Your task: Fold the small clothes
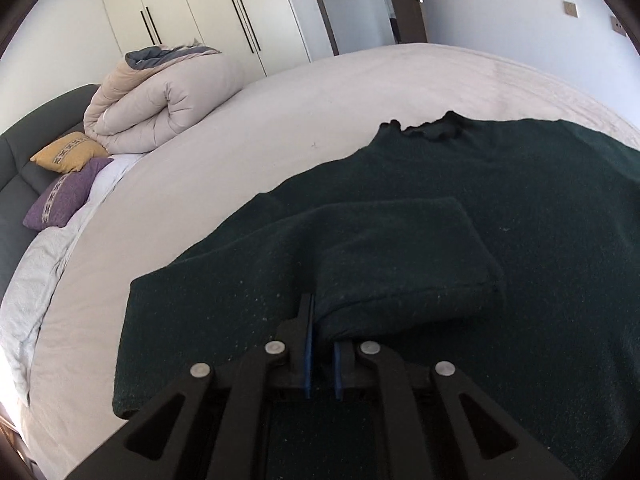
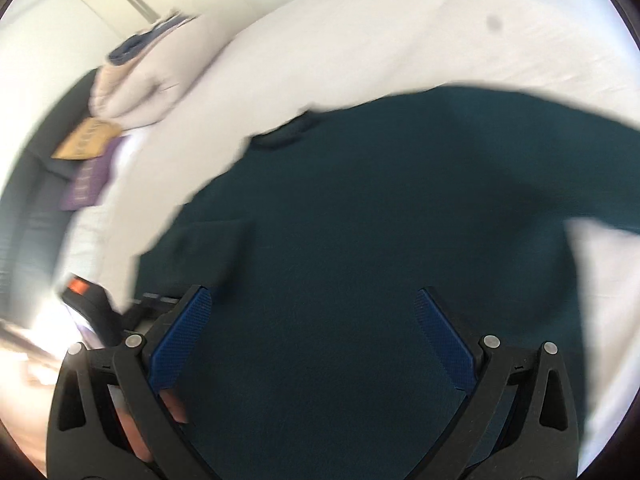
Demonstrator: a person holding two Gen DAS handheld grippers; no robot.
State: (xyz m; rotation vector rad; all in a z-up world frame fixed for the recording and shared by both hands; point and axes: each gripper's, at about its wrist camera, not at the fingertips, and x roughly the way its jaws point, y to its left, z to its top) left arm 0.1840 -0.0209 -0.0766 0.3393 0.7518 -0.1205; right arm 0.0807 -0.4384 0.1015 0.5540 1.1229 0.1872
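A dark green knit sweater [image 1: 500, 184] lies flat on the bed, collar at the far side. Its left sleeve [image 1: 400, 256] is folded over onto the body. My left gripper [image 1: 322, 320] is shut on the sleeve's cuff edge, low over the sweater. In the blurred right wrist view the same sweater [image 2: 360, 208] fills the middle. My right gripper [image 2: 312, 300] is open and empty, above the sweater's body, touching nothing that I can see.
The bed has a pale sheet [image 1: 280, 120]. A rolled beige duvet [image 1: 160, 100] and yellow [image 1: 68, 156] and purple [image 1: 64, 196] cushions lie at its far left by a dark headboard. Wardrobes [image 1: 200, 8] and a door stand behind.
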